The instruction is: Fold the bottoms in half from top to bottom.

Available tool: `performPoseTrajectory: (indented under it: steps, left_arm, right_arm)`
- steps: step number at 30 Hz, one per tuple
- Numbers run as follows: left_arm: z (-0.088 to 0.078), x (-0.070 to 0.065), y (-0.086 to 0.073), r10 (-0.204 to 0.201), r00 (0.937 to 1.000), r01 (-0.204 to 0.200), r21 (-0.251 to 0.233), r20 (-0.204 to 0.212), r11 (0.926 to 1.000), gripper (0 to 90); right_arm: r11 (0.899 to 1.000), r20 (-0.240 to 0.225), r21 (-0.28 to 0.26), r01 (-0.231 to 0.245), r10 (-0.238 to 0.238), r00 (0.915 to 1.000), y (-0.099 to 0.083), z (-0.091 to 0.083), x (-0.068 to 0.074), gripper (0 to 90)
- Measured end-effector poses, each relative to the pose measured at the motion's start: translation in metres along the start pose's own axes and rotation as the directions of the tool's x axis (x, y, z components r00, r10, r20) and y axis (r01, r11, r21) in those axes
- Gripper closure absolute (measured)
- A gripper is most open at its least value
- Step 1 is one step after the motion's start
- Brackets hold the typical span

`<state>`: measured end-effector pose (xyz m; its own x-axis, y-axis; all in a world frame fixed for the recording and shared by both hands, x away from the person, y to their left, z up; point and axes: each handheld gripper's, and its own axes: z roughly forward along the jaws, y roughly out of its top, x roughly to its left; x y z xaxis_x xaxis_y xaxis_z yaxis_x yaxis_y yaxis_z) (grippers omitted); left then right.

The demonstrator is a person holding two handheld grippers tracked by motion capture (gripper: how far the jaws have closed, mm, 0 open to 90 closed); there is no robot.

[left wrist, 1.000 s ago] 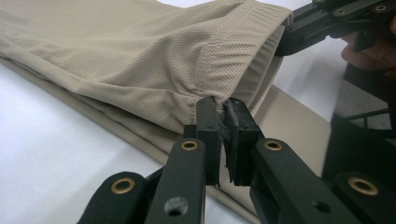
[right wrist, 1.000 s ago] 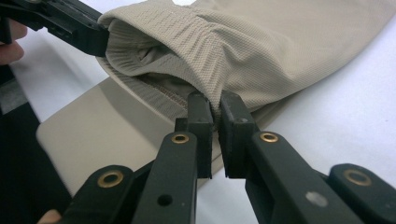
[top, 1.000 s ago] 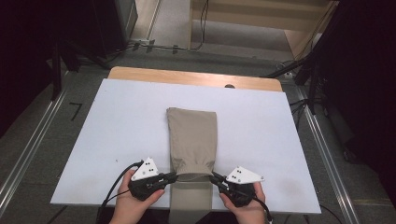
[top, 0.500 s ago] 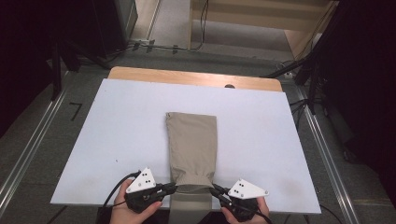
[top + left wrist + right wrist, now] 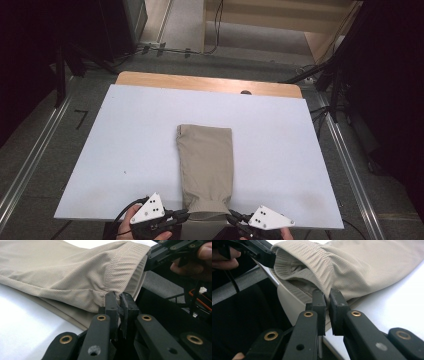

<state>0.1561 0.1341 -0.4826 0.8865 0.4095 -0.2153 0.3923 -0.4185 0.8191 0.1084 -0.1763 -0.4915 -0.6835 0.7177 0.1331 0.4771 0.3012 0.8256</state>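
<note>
Gripping the near end of the tan garment at the lower centre of the frame, the left gripper and right gripper each have jaws closed on a waistband corner. The garment lies folded lengthwise on the white table, its end overhanging the near edge. Keep both pinches firm and move the hands together — uneven tension would skew the fold.

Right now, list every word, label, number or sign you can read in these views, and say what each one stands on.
"7": a black mark that looks like this digit, on the grey floor left of the table.
No readable text on the beige garment, the left gripper or the right gripper.
The black dots on the grippers' plates are no letters.
</note>
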Motion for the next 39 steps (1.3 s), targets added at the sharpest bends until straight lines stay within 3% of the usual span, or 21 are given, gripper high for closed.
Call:
performPoseTrajectory:
  steps: [9, 10, 11, 12, 13, 16, 18, 23, 28, 30, 34, 39]
  left_arm:
    - [-0.006, -0.013, -0.006, 0.007, 0.9998, -0.007, 0.001, 0.016, 1.0, 85.5]
    - [-0.007, -0.014, -0.007, 0.012, 0.9999, -0.012, -0.008, 0.01, 0.9999, 84.9]
    - [-0.009, -0.015, -0.006, 0.021, 0.9997, -0.022, -0.022, -0.011, 0.9995, 82.9]
    - [-0.01, -0.014, -0.006, 0.021, 0.9994, -0.022, -0.039, -0.027, 0.999, 76.2]
    - [-0.012, -0.011, -0.005, 0.01, 0.9996, -0.012, -0.053, -0.026, 0.9985, 65.1]
    - [-0.015, -0.001, 0.001, -0.019, 0.9996, 0.017, -0.078, -0.023, 0.9968, 38.6]
    - [-0.017, 0.006, 0.006, -0.03, 0.9992, 0.027, -0.088, -0.027, 0.9957, 27.2]
    - [-0.019, 0.031, 0.024, -0.054, 0.9981, 0.05, -0.12, -0.031, 0.9915, 13.4]
    - [-0.008, 0.065, 0.042, -0.046, 0.9988, 0.044, -0.1, -0.016, 0.994, 2.0]
    - [-0.001, 0.079, 0.049, -0.051, 0.9984, 0.048, -0.095, -0.025, 0.9943, 1.5]
    - [0.014, 0.108, 0.063, -0.077, 0.996, 0.072, -0.089, -0.045, 0.9934, 1.5]
    - [0.035, 0.138, 0.079, -0.077, 0.9931, 0.072, -0.064, -0.088, 0.9953, 0.9]
  right_arm:
    - [1.0, -0.02, -0.003, 0.0, 0.0, 0.9998, -0.008, -0.009, 0.01, 81.1]
    - [1.0, -0.014, -0.03, -0.001, 0.0, 0.9999, -0.008, -0.012, 0.011, 75.2]
    - [0.998, 0.016, -0.065, 0.011, -0.01, 0.9998, -0.007, -0.015, 0.012, 60.0]
    - [0.997, 0.039, -0.077, 0.015, -0.011, 0.9992, -0.004, -0.017, 0.013, 42.0]
    - [0.997, 0.035, -0.08, 0.001, 0.001, 0.9994, 0.0, -0.019, 0.011, 30.8]
    - [0.995, -0.018, -0.101, -0.014, 0.012, 0.9998, 0.006, -0.023, 0.003, 15.9]
    - [0.994, -0.042, -0.107, -0.032, 0.028, 0.9987, 0.008, -0.023, -0.003, 13.4]
    - [0.993, -0.052, -0.109, -0.049, 0.043, 0.9977, 0.024, -0.018, -0.022, 11.6]
    - [0.993, -0.023, -0.115, -0.033, 0.03, 0.9993, 0.047, -0.005, -0.045, 7.1]
    - [0.993, -0.018, -0.119, -0.022, 0.02, 0.9996, 0.056, 0.003, -0.056, 0.0]
    - [0.993, -0.005, -0.12, -0.021, 0.02, 0.9998, 0.072, 0.021, -0.076, 0.0]
    - [0.995, 0.01, -0.094, -0.033, 0.034, 0.9994, 0.085, 0.047, -0.105, 0.0]
